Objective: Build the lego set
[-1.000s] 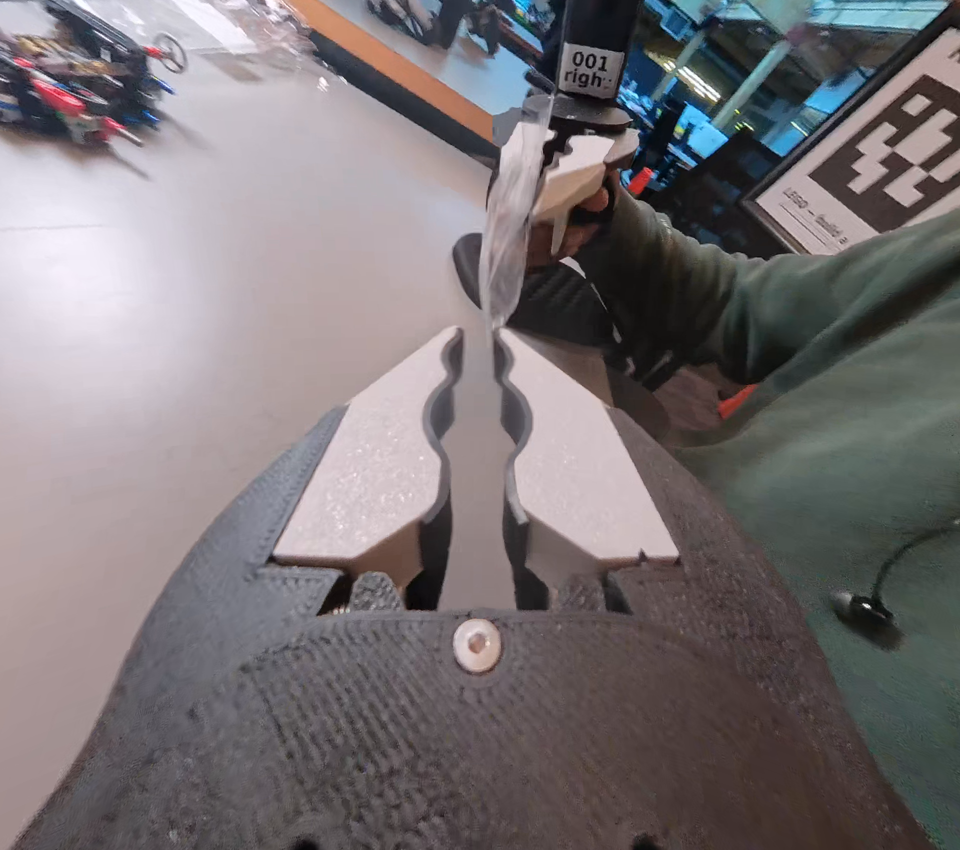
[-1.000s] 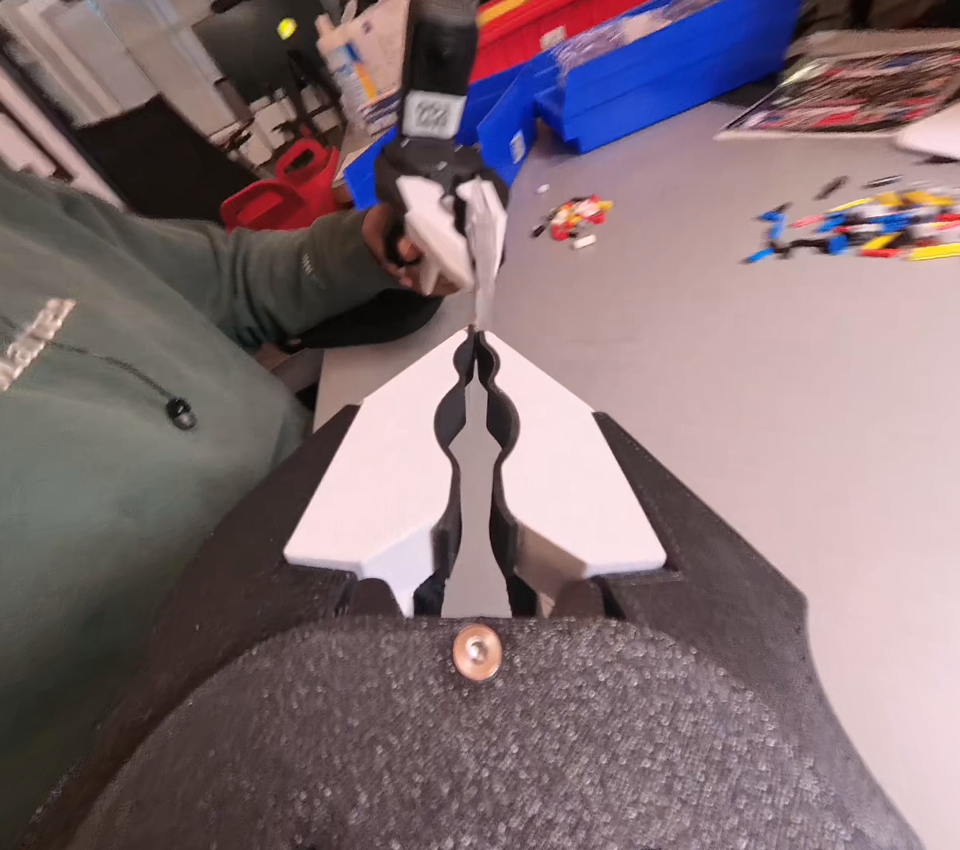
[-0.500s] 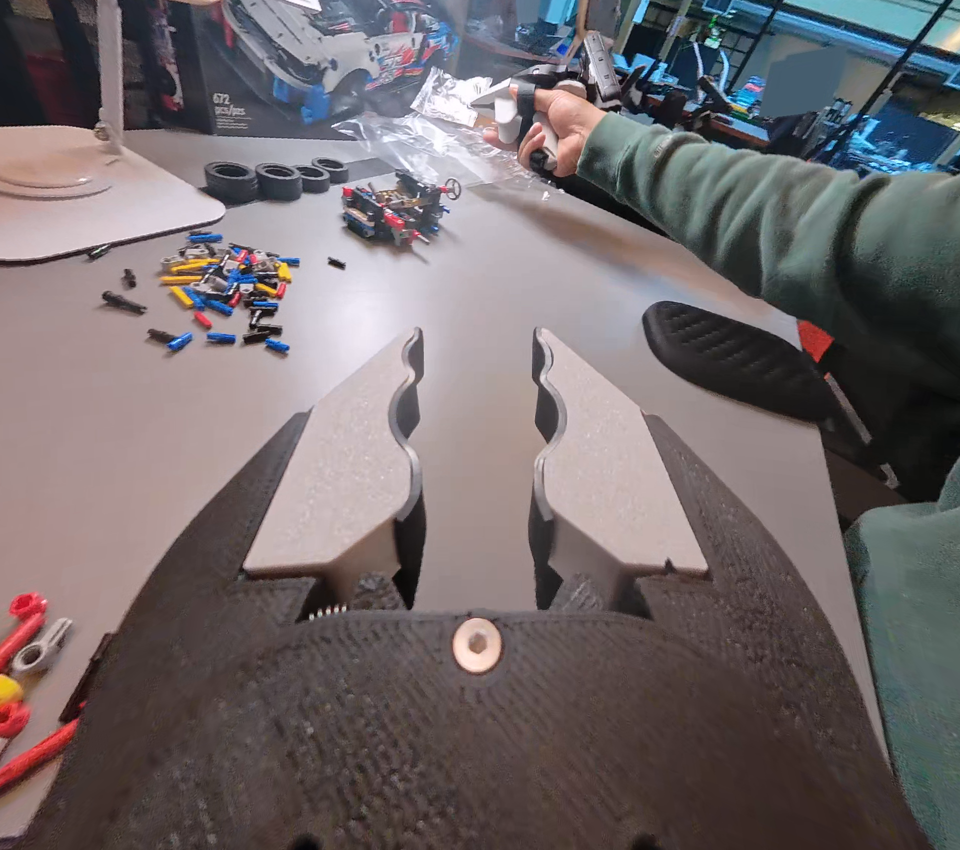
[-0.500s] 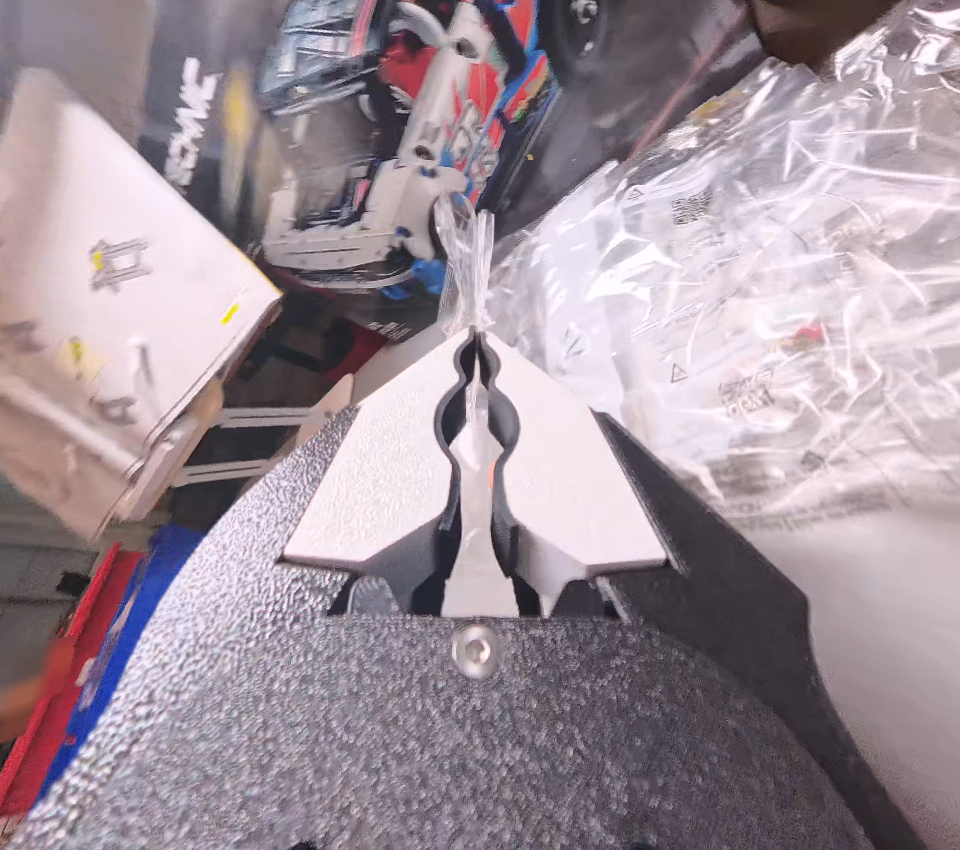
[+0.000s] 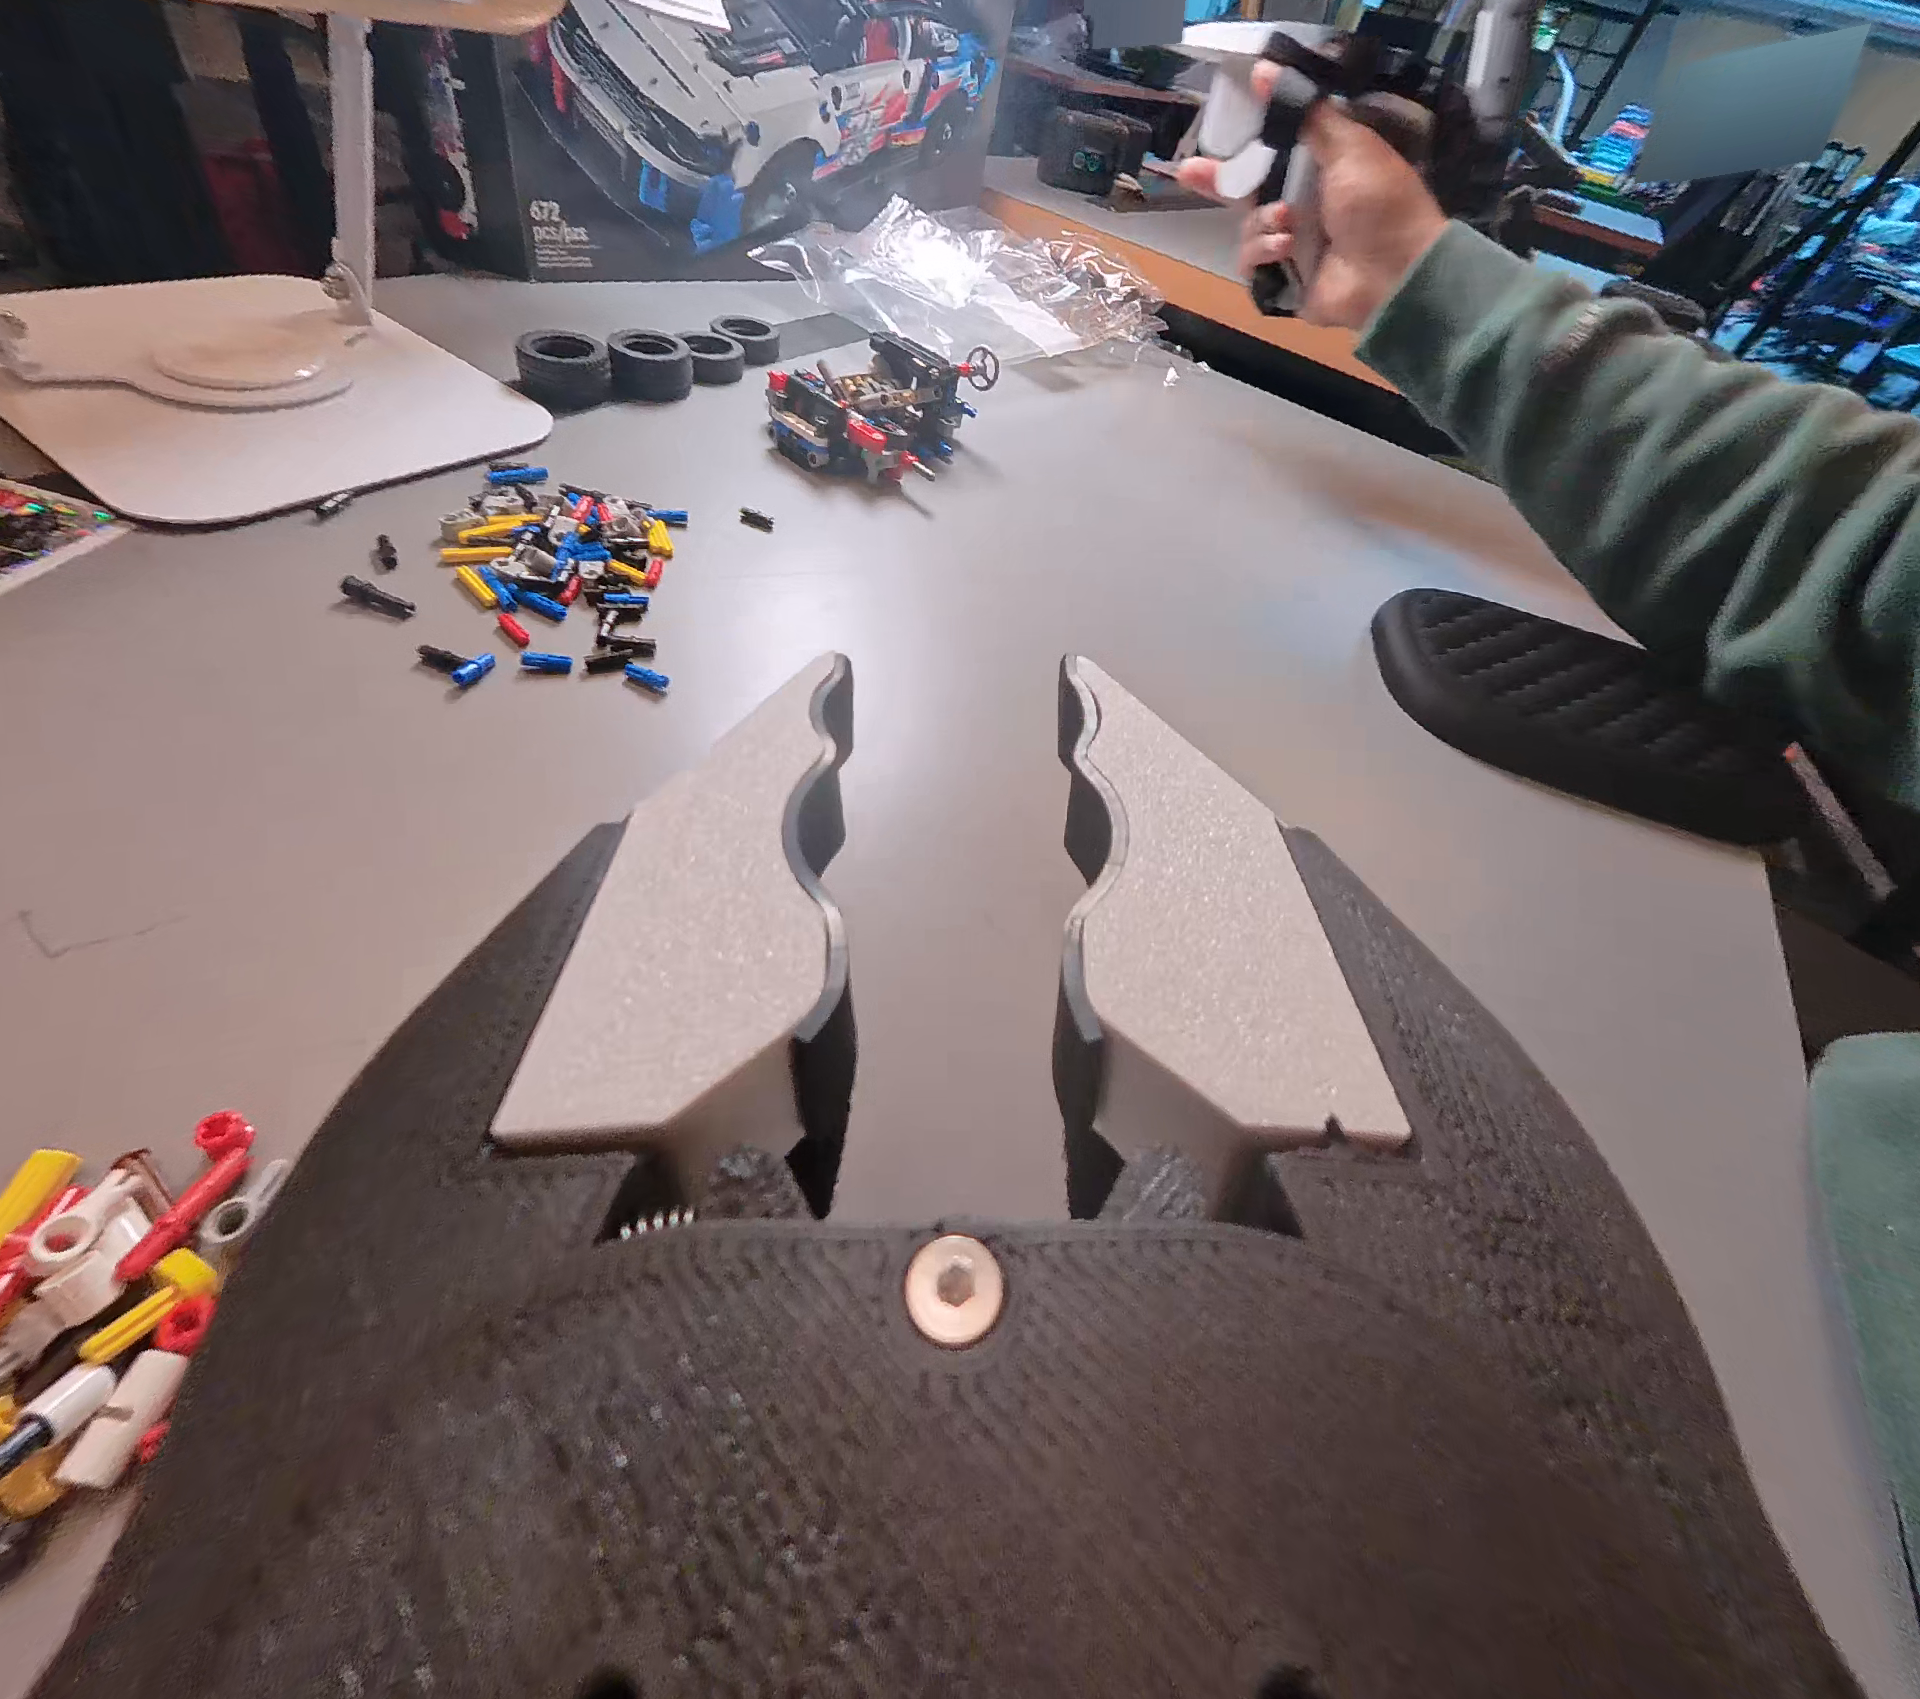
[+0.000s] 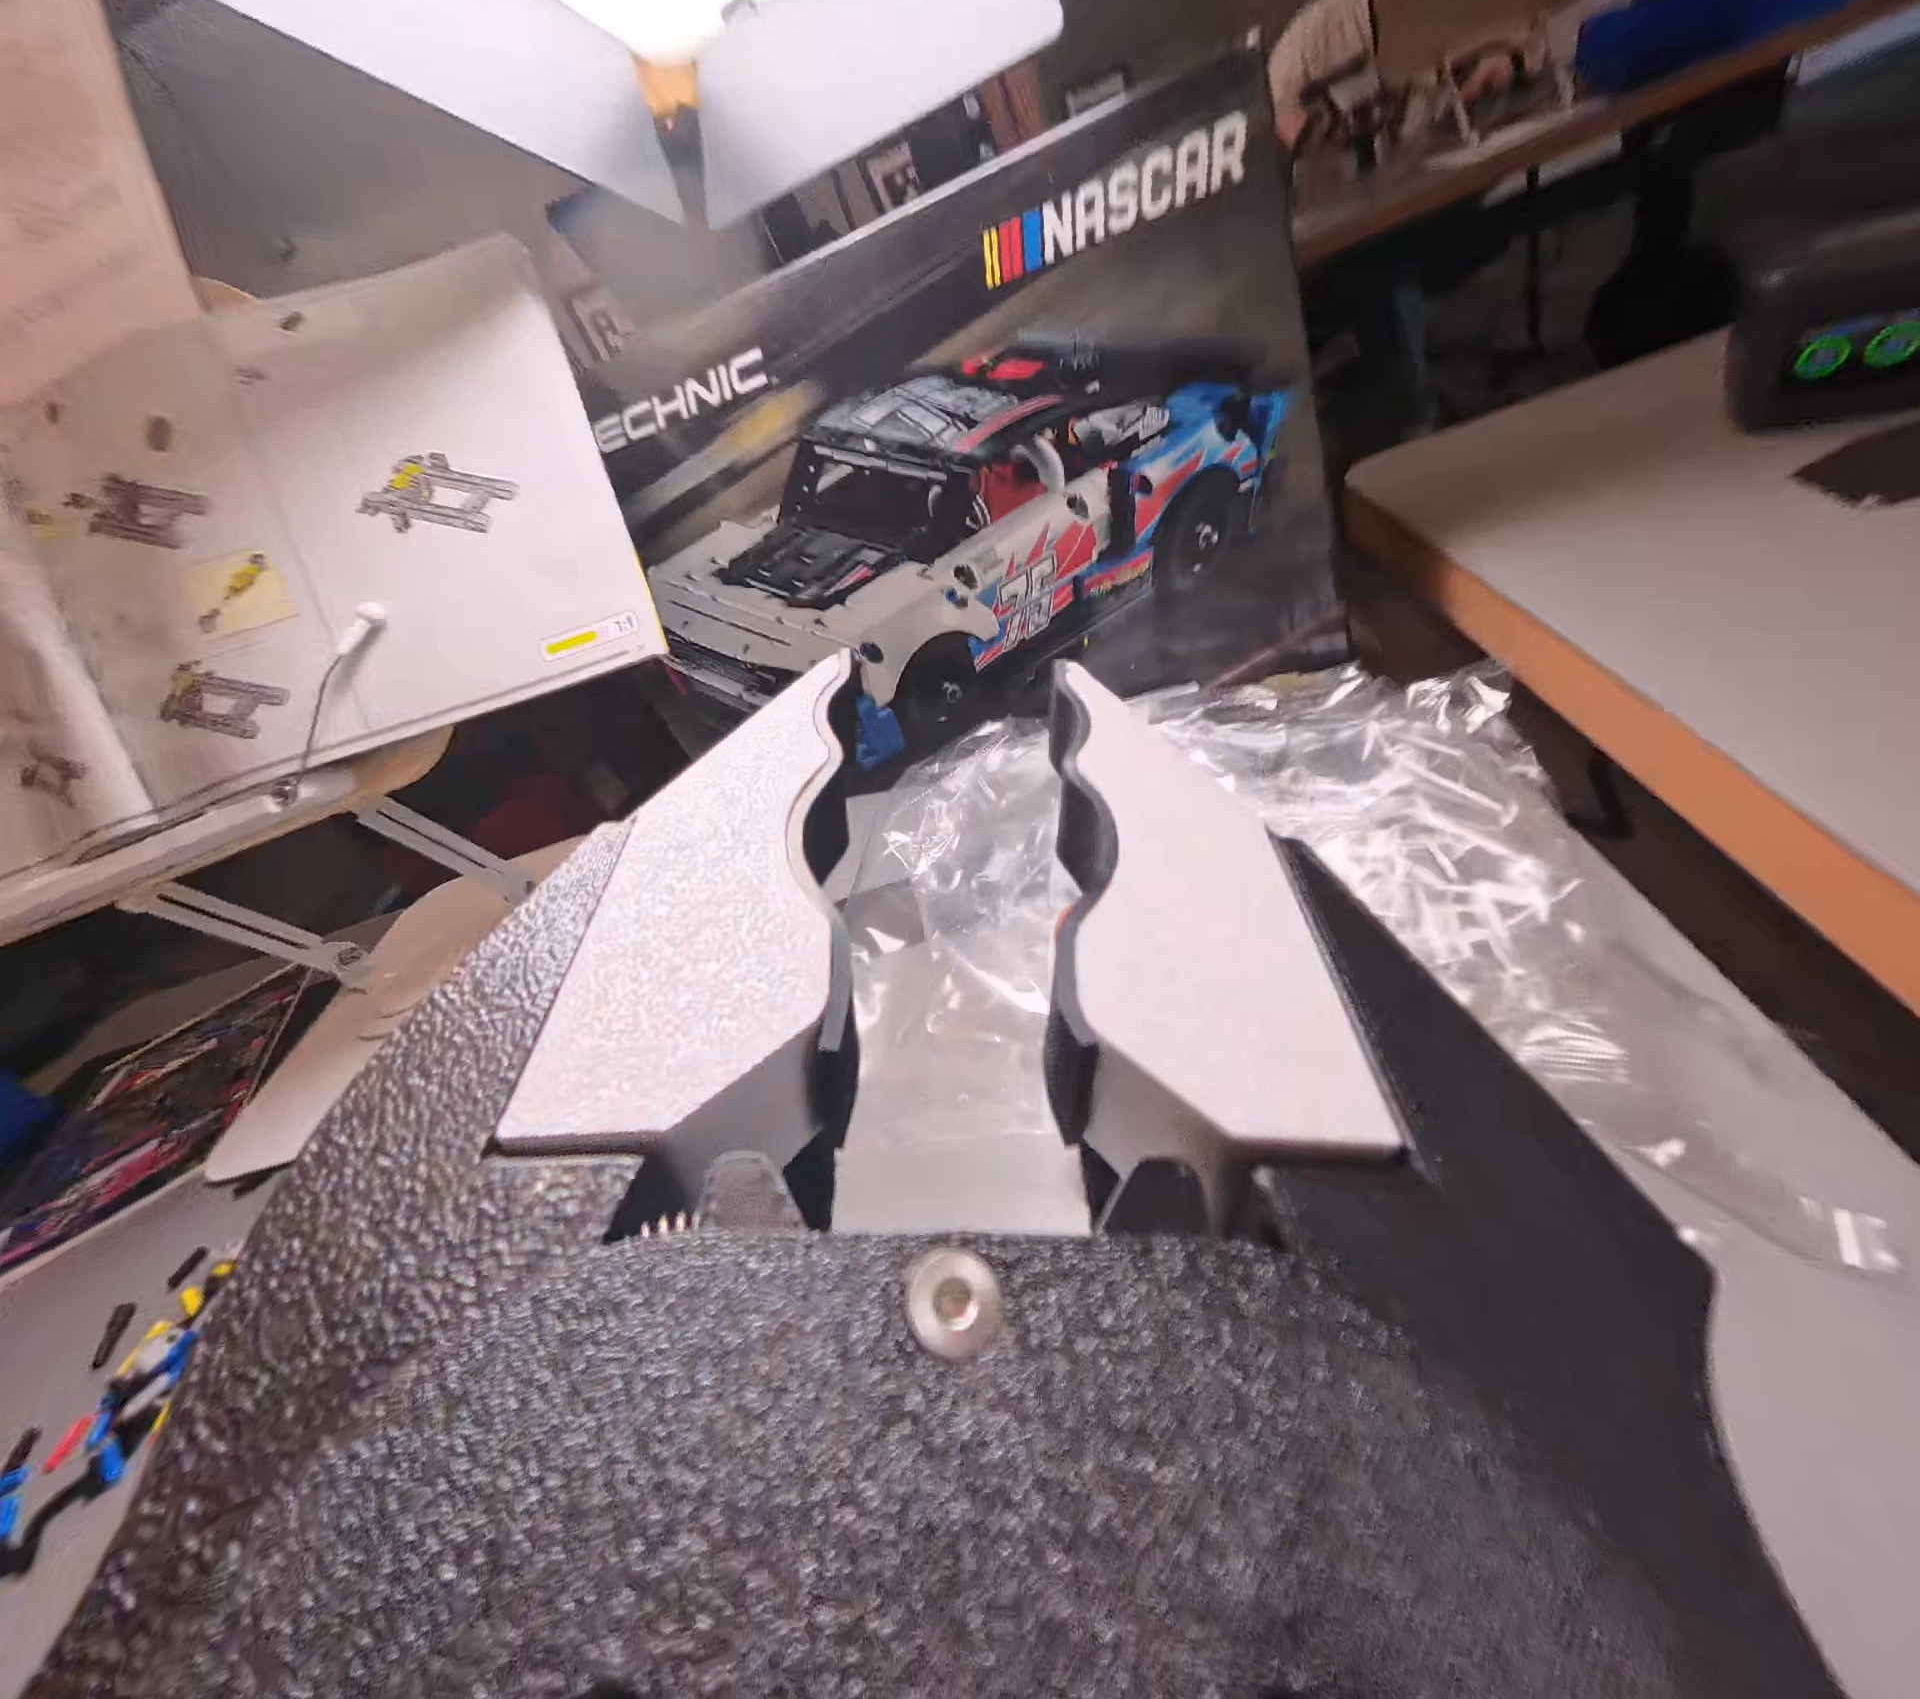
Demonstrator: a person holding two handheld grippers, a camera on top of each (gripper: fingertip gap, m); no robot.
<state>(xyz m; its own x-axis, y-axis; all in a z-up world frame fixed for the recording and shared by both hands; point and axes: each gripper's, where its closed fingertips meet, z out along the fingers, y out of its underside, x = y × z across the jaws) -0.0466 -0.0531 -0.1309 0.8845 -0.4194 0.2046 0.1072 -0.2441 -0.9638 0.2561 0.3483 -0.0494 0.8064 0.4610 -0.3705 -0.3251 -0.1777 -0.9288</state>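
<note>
My left gripper (image 5: 951,683) is open and empty, low over the grey table (image 5: 1039,548). Ahead of it stand the part-built lego chassis (image 5: 873,413), a scatter of small blue, yellow and black pieces (image 5: 561,569) and a row of black tyres (image 5: 644,361). My right gripper (image 6: 951,683) is open and empty above the pile of clear plastic bags (image 6: 1351,818) at the back of the table. It also shows in the left wrist view (image 5: 1236,122), held up in a hand at the far right. The bags show there too (image 5: 966,278).
The lego box (image 5: 790,91) stands at the back. The instruction booklet (image 6: 364,506) sits on a white stand (image 5: 239,402) at the left. More loose pieces (image 5: 94,1286) lie near the front left. A black chair armrest (image 5: 1538,704) is at the right edge. About 50 centimeters separates my left fingertips from my right.
Both grippers held one clear bag between them. The left let go, opened and turned toward the table. The right carried the bag to the back pile and opened, releasing it.
</note>
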